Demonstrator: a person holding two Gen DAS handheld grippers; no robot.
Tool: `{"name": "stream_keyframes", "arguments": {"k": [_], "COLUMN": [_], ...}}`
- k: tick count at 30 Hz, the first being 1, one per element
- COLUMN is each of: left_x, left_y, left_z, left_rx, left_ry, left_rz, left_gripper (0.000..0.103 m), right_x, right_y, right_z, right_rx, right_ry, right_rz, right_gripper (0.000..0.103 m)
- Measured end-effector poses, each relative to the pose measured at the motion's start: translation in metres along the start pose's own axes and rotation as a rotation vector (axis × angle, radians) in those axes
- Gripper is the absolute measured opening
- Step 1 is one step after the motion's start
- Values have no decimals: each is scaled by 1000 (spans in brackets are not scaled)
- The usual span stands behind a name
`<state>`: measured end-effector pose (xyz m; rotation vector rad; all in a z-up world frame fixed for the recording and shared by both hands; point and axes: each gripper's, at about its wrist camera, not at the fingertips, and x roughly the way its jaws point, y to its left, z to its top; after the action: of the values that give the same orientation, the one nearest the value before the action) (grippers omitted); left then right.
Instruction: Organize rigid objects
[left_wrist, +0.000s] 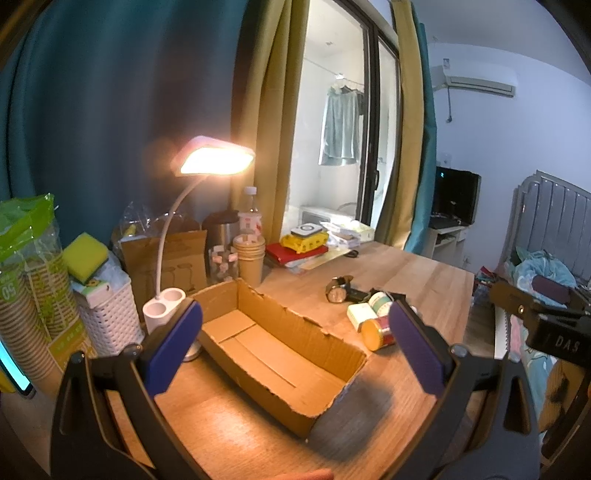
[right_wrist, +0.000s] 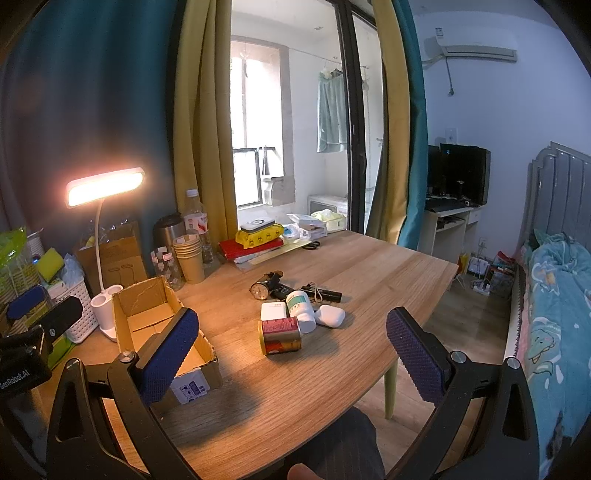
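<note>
Entry: tabletop (right_wrist: 369, 266), items awaiting sorting.

Container: open cardboard box (left_wrist: 280, 354), nothing in it that I can see, lying on the left part of the tabletop, long axis running from the lamp base (left_wrist: 162, 306) toward me. My left gripper (left_wrist: 295, 347) hovers directly over it, jaws wide apart, holding nothing.

Loose items, clustered to the right of the box and apart from it:
- red-labelled can (right_wrist: 281, 335), on its side, long axis roughly left-to-right, nearest of the group to me;
- white pill bottle (right_wrist: 301, 308), lying down, touching the can's far edge;
- small white rectangular case (right_wrist: 273, 311), just behind the can;
- white earbud case (right_wrist: 330, 315), right of the bottle;
- wristwatch (right_wrist: 264, 286) and black pen-shaped torch (right_wrist: 327, 294), farther back.

My right gripper (right_wrist: 291, 350) is wide apart and empty, with the can lying almost straight ahead between its fingers and slightly beyond them. I judge the right one the nearer for the first pick; the can's axis lies across the jaw line, so closing would bear on its flat ends unless I turn the wrist.

Not for sorting, as I read it: paper cups (right_wrist: 188, 258), white basket (right_wrist: 79, 314), stacked books (right_wrist: 255, 247).
</note>
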<state>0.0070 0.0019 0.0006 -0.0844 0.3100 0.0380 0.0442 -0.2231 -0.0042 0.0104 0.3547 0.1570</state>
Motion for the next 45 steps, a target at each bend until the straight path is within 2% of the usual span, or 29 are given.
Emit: {"name": "stream_keyframes", "arguments": {"k": [8, 23, 32, 45], "left_x": [2, 11, 50, 121], "left_y": [2, 8, 23, 53], "left_z": [0, 0, -14, -47], "left_rx": [-11, -20, -59, -127], "left_ry": [4, 37, 163, 342], "left_rz": [-12, 15, 49, 145], "left_gripper": [101, 101, 101, 101], "right_x": [0, 10, 47, 127], "right_y": [0, 4, 3, 5], "right_z": [0, -2, -6, -30], "right_rx": [1, -7, -15, -5], "right_ry": [0, 16, 89, 246], "right_rz": [0, 19, 53, 110], "right_gripper": [103, 103, 103, 103]}}
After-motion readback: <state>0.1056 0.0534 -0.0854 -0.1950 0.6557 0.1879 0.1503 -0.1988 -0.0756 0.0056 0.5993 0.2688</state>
